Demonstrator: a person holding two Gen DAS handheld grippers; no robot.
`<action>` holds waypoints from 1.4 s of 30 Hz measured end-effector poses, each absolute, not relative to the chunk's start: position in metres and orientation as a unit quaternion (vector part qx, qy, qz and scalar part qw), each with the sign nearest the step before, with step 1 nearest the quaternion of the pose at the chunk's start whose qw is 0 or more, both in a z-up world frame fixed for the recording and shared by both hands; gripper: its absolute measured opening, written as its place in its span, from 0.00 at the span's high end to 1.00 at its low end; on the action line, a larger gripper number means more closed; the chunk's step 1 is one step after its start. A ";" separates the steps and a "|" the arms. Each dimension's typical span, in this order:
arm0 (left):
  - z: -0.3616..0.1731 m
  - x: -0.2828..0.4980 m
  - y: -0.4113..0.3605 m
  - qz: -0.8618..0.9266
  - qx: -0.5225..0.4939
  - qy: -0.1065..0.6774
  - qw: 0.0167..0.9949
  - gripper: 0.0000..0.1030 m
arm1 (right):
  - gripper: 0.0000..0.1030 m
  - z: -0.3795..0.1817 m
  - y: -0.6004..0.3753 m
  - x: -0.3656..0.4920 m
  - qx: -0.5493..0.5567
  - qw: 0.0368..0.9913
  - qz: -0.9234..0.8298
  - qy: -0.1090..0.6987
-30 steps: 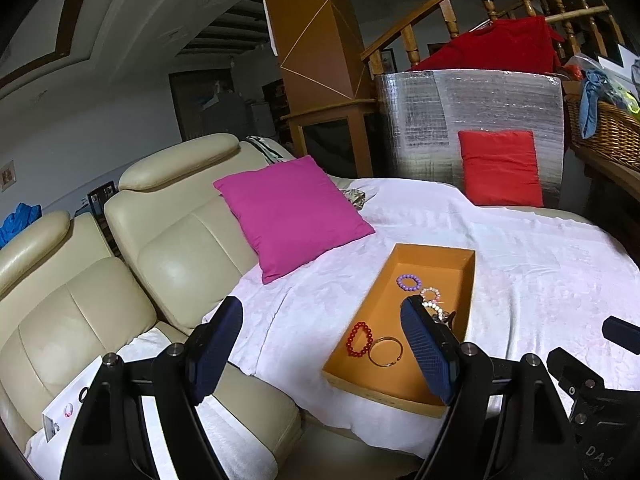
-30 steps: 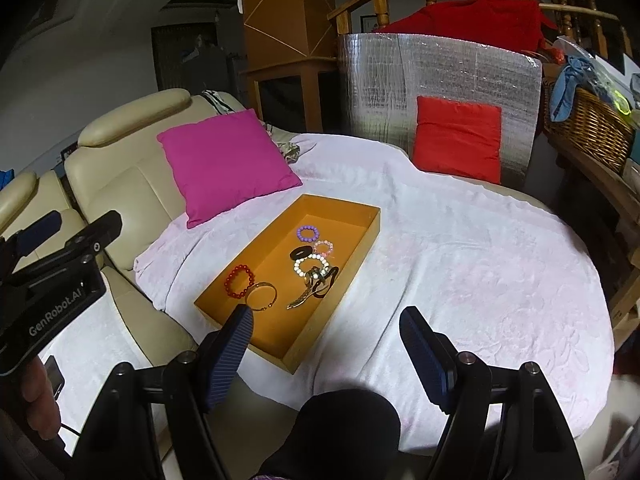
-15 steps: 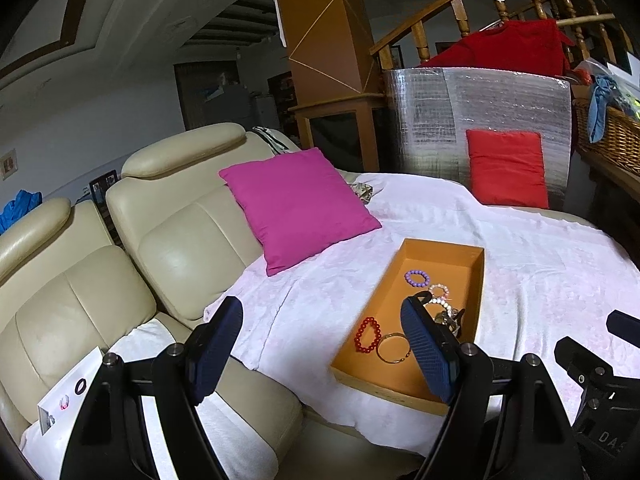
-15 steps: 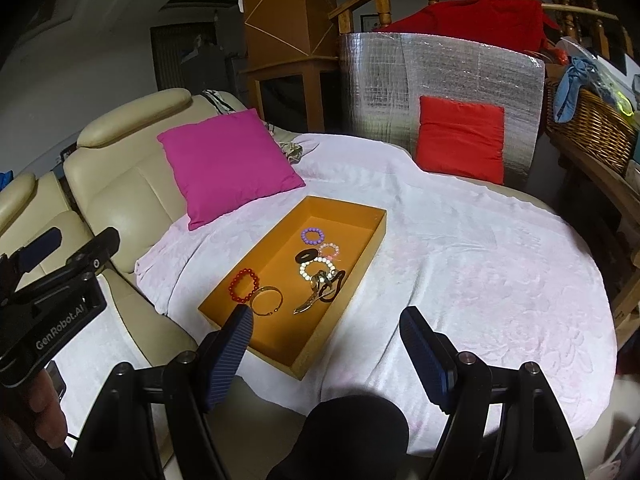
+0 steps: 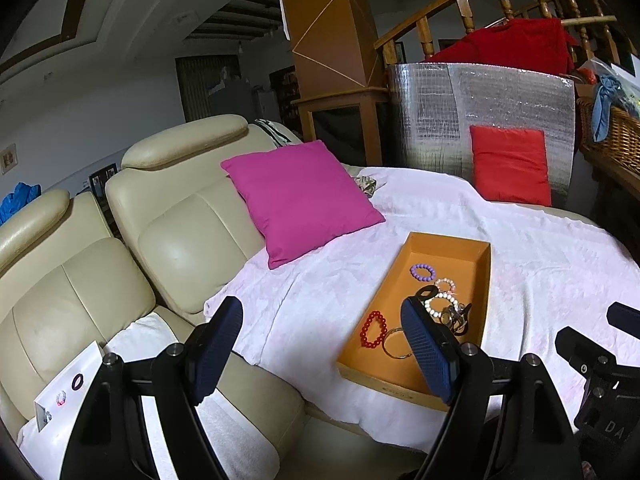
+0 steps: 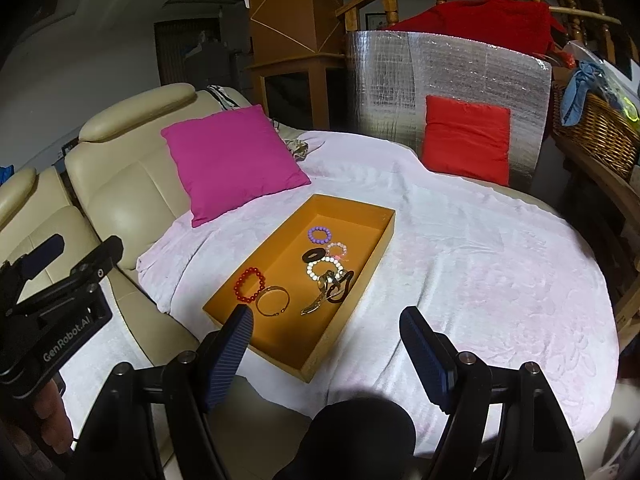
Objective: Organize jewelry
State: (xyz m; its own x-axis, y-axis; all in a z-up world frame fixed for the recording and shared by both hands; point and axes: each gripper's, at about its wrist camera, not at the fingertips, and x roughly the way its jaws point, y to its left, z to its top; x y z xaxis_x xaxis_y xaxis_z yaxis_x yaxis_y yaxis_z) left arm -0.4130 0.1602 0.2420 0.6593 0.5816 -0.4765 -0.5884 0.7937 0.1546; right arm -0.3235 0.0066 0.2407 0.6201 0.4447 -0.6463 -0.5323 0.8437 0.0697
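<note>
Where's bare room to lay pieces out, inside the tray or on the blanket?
Inside the orange tray, the far end beyond the purple bracelet is bare, as is the near corner. Its middle is crowded: the white bead bracelet, black ring and clasps overlap. The pink blanket right of the tray, toward the red cushion, lies open.

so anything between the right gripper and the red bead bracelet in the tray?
Nothing visible. The right gripper hangs open short of the orange tray; only the tray's low near wall lies before the red bead bracelet.

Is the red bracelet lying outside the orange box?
No, the red bracelet lies inside the orange box, next to a gold bangle.
</note>
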 end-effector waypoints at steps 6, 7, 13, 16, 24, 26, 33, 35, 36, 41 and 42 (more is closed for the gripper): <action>0.237 -0.413 0.167 0.324 -0.010 0.262 0.909 0.21 | 0.23 0.238 0.015 -0.323 -0.066 0.897 0.272 0.342; 0.236 -0.413 0.169 0.323 -0.012 0.262 0.909 0.21 | 0.23 0.238 0.016 -0.323 -0.067 0.897 0.273 0.342; 0.232 -0.411 0.175 0.322 -0.015 0.264 0.909 0.21 | 0.23 0.235 0.022 -0.320 -0.074 0.898 0.268 0.340; 0.230 -0.408 0.178 0.322 -0.014 0.266 0.908 0.21 | 0.23 0.235 0.025 -0.314 -0.072 0.899 0.264 0.341; 0.221 -0.394 0.193 0.322 -0.020 0.275 0.906 0.21 | 0.23 0.227 0.035 -0.297 -0.071 0.899 0.258 0.345; 0.219 -0.390 0.195 0.321 -0.021 0.278 0.905 0.21 | 0.23 0.225 0.037 -0.293 -0.069 0.899 0.257 0.348; 0.212 -0.374 0.200 0.312 -0.019 0.288 0.905 0.21 | 0.23 0.218 0.044 -0.278 -0.065 0.896 0.254 0.359; 0.211 -0.369 0.203 0.311 -0.020 0.291 0.905 0.21 | 0.23 0.216 0.046 -0.273 -0.065 0.896 0.252 0.360; 0.209 -0.366 0.205 0.309 -0.021 0.294 0.904 0.21 | 0.23 0.215 0.047 -0.271 -0.066 0.896 0.251 0.361; 0.204 -0.357 0.211 0.305 -0.024 0.300 0.904 0.21 | 0.23 0.209 0.054 -0.260 -0.067 0.894 0.246 0.368; 0.203 -0.355 0.212 0.304 -0.024 0.301 0.903 0.21 | 0.23 0.208 0.055 -0.258 -0.067 0.894 0.245 0.369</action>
State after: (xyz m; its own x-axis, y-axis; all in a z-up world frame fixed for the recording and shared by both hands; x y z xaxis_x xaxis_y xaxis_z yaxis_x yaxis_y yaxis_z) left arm -0.3546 0.2120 0.2027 0.6336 0.5350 -0.5589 -0.5639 0.8139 0.1399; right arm -0.2585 0.0552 0.2080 0.6080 0.3886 -0.6923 -0.4880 0.8708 0.0602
